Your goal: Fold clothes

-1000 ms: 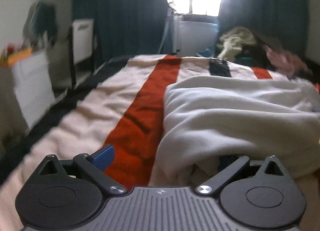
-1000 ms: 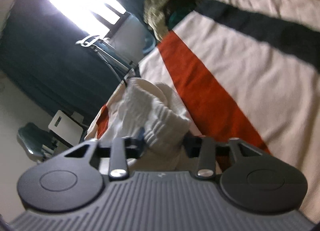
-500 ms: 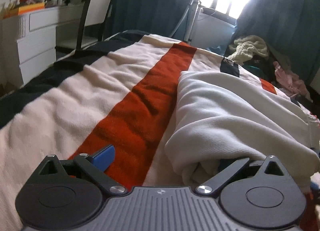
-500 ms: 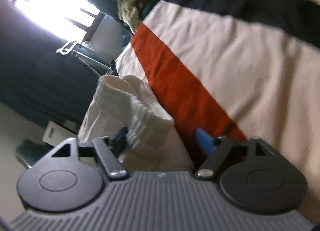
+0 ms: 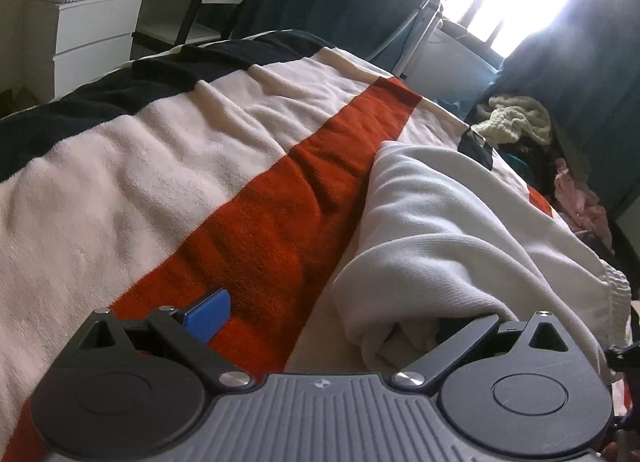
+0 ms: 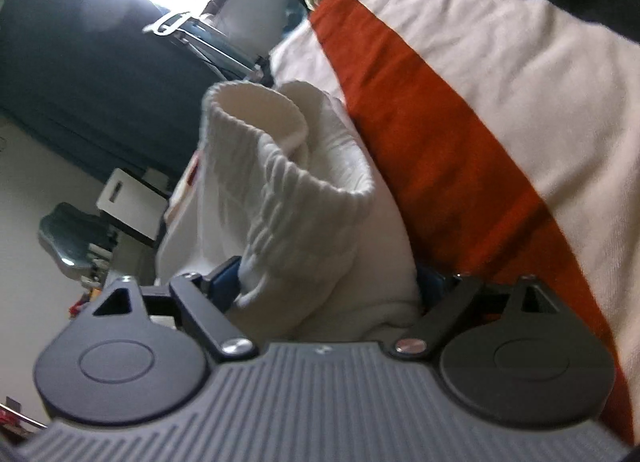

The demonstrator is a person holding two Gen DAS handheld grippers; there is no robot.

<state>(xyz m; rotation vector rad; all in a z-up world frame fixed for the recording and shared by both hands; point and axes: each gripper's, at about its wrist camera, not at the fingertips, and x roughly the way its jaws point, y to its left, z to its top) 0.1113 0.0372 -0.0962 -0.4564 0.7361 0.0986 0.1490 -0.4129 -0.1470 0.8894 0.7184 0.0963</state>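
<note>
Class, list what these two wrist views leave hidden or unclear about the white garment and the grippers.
- Left wrist view: the left gripper's far finger is buried under the white garment.
- Right wrist view: the right gripper's opening pads are mostly covered by the garment's ribbed cuff.
- Both views: garment type unclear, bunched up.

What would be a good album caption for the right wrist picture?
Right gripper, jaws opening, straddles the ribbed cuff of a white sweatshirt on a striped blanket.

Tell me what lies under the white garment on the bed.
The white garment lies on a striped blanket, over its cream and red bands. What the blanket looks like directly beneath the garment is covered, and so is anything tucked inside its folds.
</note>
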